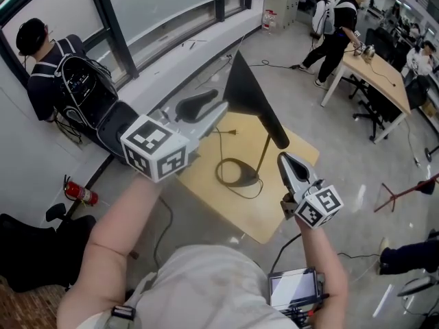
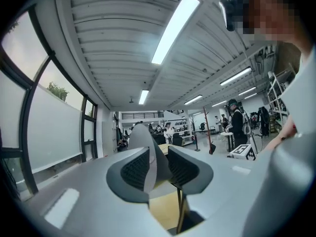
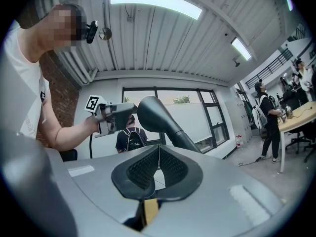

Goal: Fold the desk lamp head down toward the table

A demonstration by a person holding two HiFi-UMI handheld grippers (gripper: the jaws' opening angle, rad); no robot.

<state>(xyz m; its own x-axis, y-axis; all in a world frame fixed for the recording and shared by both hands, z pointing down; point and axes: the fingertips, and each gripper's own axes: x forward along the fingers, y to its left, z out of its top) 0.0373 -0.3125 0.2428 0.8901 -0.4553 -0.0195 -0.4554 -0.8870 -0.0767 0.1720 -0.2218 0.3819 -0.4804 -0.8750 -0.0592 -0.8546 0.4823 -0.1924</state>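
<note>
Desk lamp head [image 1: 250,96] hangs slanted above the wooden tabletop [image 1: 274,211], a long black shade with its far end toward 12 o'clock in my head view and its near end meeting the thin gold stem [image 1: 265,153]; the stem runs down to the round base [image 1: 252,179], which sits near the middle of the tabletop. I have the left gripper [image 1: 216,108] at about 9 o'clock of the lamp head, held level, its marker cube [image 1: 156,148] toward me. In the left gripper view the jaws stand wide apart with the pale edge of the lamp head rising between them; the edge lies close to one pad, with a clear gap on the other side, so I am not clamping it. The right gripper [image 1: 283,158] hovers at about 4 o'clock of the base, just beside the stem's upper end and apart from it; in the right gripper view its two pads meet along a thin line with nothing between them, and the lamp head shows beyond them against the windows. A person with a backpack [image 1: 58,67] sits by the window at 10 o'clock; a red fire extinguisher [image 1: 81,192] lies on the floor at 8 o'clock.
</note>
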